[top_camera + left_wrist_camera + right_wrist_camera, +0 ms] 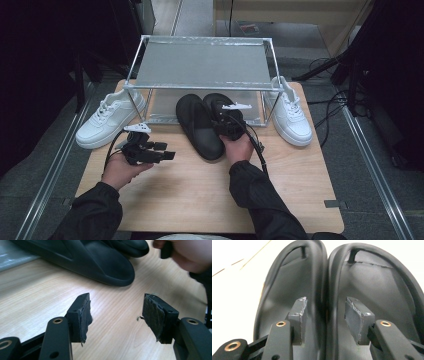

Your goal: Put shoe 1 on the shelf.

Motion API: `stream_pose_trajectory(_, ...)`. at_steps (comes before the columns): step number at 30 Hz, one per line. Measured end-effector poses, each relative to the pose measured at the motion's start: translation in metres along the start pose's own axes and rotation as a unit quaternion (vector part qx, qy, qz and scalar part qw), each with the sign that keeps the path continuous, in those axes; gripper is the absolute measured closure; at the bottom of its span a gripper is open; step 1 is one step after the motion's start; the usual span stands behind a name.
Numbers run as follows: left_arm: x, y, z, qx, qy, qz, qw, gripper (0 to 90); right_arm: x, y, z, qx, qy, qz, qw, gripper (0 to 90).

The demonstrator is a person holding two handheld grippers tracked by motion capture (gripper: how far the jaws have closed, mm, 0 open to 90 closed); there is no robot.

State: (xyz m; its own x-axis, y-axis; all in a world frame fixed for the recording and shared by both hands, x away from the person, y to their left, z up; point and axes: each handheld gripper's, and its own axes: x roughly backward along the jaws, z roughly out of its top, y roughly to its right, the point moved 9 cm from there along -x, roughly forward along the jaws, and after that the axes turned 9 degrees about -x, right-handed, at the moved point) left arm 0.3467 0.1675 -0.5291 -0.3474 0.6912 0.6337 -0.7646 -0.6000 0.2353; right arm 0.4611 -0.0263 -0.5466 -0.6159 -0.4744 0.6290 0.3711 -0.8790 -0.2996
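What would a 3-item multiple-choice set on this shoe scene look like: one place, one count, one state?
1. Where do the black slippers lie?
A. on the rack's top shelf
B. on the table in front of the rack
C. on the floor

2. How many white sneakers stand on the table?
A. one
B. two
C. four

3. How is the right tool set?
A. open, jaws astride the slippers' touching inner rims
C. shut on a sneaker
B. shut on a lace

Key: 1 B, they sit side by side on the wood; 2 B, left sneaker and right sneaker flank the rack; 3 A, pads clear of the rims.
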Motion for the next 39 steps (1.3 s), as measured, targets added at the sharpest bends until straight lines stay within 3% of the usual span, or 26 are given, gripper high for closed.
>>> stream_pose_trajectory(5, 0.002, -0.006, 0.008, -0.004, 0.005, 0.009, 0.9999, 45.9, 0.021, -0.003, -0.007, 0.016, 0.0, 0.018, 0.9997, 57.6)
stream_pose_trajectory(7, 0.006, -0.009, 0.018, -0.015, 0.004, 0.012, 0.9998, 49.5, 0.035, -0.006, -0.013, 0.026, -0.006, 0.038, 0.9989, 63.9)
stream_pose_trajectory(9, 0.007, -0.01, 0.022, -0.021, 0.003, 0.013, 0.9997, 54.6, 0.039, -0.006, -0.016, 0.031, -0.01, 0.044, 0.9985, 65.7)
stream_pose_trajectory(11, 0.01, -0.013, 0.036, -0.035, 0.007, 0.013, 0.9993, 60.4, 0.05, -0.007, -0.027, 0.049, -0.018, 0.052, 0.9973, 74.5)
stream_pose_trajectory(12, 0.01, -0.013, 0.036, -0.035, 0.007, 0.013, 0.9993, 63.5, 0.05, -0.007, -0.027, 0.049, -0.018, 0.052, 0.9973, 74.5)
stream_pose_trajectory(13, 0.011, -0.015, 0.045, -0.05, 0.011, 0.017, 0.9985, 67.8, 0.057, -0.008, -0.035, 0.044, -0.017, 0.065, 0.9968, 81.5)
stream_pose_trajectory(15, 0.01, -0.016, 0.053, -0.055, 0.009, 0.015, 0.9983, 73.7, 0.062, -0.009, -0.043, 0.047, -0.018, 0.074, 0.996, 85.5)
stream_pose_trajectory(20, 0.009, -0.016, 0.072, -0.073, 0.008, 0.01, 0.9972, 83.2, 0.064, -0.007, -0.062, 0.045, -0.03, 0.08, 0.9953, 90.0)
stream_pose_trajectory(22, 0.008, -0.015, 0.085, -0.096, 0.011, -0.005, 0.9953, 83.6, 0.064, -0.007, -0.069, 0.046, -0.035, 0.086, 0.9946, 90.0)
stream_pose_trajectory(27, 0.008, -0.024, 0.1, -0.09, 0.012, -0.01, 0.9958, 88.5, 0.065, -0.01, -0.084, 0.05, -0.044, 0.086, 0.9941, 90.0)
stream_pose_trajectory(30, 0.007, -0.028, 0.119, -0.104, 0.004, -0.01, 0.9945, 89.8, 0.062, -0.01, -0.101, 0.06, -0.055, 0.079, 0.9935, 90.0)
stream_pose_trajectory(32, 0.007, -0.028, 0.124, -0.104, 0.006, -0.01, 0.9945, 89.9, 0.061, -0.01, -0.102, 0.06, -0.056, 0.078, 0.9936, 90.0)
stream_pose_trajectory(35, 0.011, -0.031, 0.151, -0.102, 0.013, -0.017, 0.9945, 89.8, 0.061, -0.007, -0.105, 0.047, -0.052, 0.076, 0.9946, 90.0)
stream_pose_trajectory(36, 0.011, -0.031, 0.151, -0.102, 0.013, -0.017, 0.9945, 89.8, 0.061, -0.007, -0.105, 0.047, -0.052, 0.076, 0.9946, 90.0)
stream_pose_trajectory(37, 0.01, -0.032, 0.164, -0.11, 0.011, -0.014, 0.9938, 89.9, 0.059, -0.006, -0.107, 0.045, -0.051, 0.077, 0.9947, 90.0)
stream_pose_trajectory(39, 0.01, -0.033, 0.17, -0.108, 0.012, -0.017, 0.9939, 89.8, 0.058, -0.005, -0.108, 0.046, -0.052, 0.077, 0.9946, 90.0)
